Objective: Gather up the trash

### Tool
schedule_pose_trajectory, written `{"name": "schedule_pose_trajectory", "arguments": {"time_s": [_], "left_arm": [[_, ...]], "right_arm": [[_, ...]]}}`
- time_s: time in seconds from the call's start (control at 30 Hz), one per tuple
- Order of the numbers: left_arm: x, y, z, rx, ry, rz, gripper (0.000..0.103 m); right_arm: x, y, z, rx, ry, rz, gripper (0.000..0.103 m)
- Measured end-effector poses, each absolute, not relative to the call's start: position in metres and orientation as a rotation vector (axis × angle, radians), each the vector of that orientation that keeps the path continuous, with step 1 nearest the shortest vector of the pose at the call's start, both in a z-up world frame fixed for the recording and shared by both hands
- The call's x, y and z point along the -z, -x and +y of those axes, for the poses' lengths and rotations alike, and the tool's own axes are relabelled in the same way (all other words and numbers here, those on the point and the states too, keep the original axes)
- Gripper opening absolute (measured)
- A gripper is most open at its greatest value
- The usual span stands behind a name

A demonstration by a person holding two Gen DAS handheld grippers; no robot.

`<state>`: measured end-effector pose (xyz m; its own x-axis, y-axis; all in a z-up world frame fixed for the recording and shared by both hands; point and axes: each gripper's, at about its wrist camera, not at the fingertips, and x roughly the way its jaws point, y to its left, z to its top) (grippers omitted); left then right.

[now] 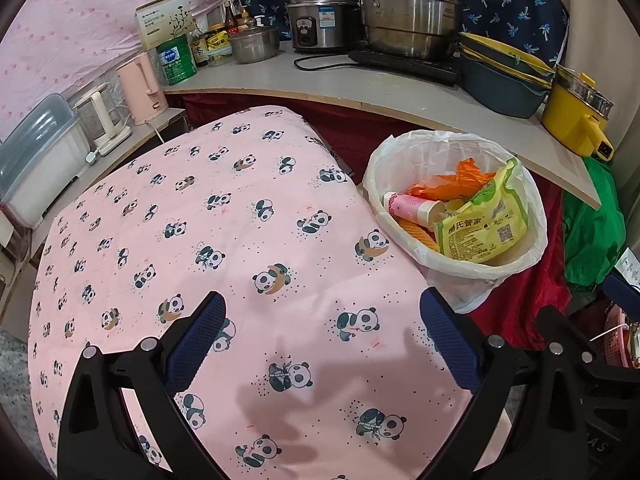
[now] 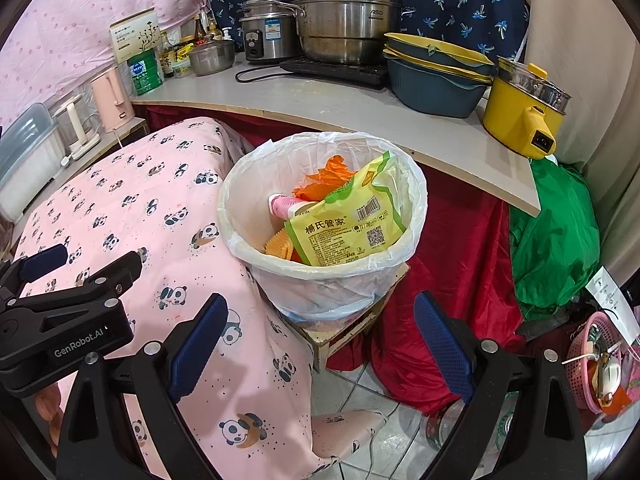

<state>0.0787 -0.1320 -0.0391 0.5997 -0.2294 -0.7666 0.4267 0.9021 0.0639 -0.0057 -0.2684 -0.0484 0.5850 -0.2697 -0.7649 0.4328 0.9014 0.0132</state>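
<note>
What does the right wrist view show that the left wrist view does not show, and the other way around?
Only the right wrist view shows the small wooden stand under the white bag-lined trash bin, the pale tiled floor, and the left hand-held gripper itself, open above the cloth. Only the left wrist view shows the far left edge of the pink panda-print cloth and grey speckled floor beside it. Both show the bin holding a yellow-green snack bag, the steel stockpot, and the yellow electric pot. The right hand-held gripper is open and empty.
</note>
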Motion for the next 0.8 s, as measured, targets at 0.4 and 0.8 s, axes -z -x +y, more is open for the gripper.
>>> {"name": "schedule_pose_trajectory", "arguments": {"time_s": [0.4, 0.8], "left_arm": [[0.0379, -0.0783, -0.1306, 0.384, -0.252, 0.844, 0.093], [0.0374, -0.0784, -0.1289, 0.377, -0.254, 0.847, 0.093]], "right_arm": [[0.0512, 0.0052, -0.2657, 0.411, -0.206, 0.855, 0.090], [0.0537, 0.0040, -0.2625, 0.404, -0.200, 0.859, 0.090]]}}
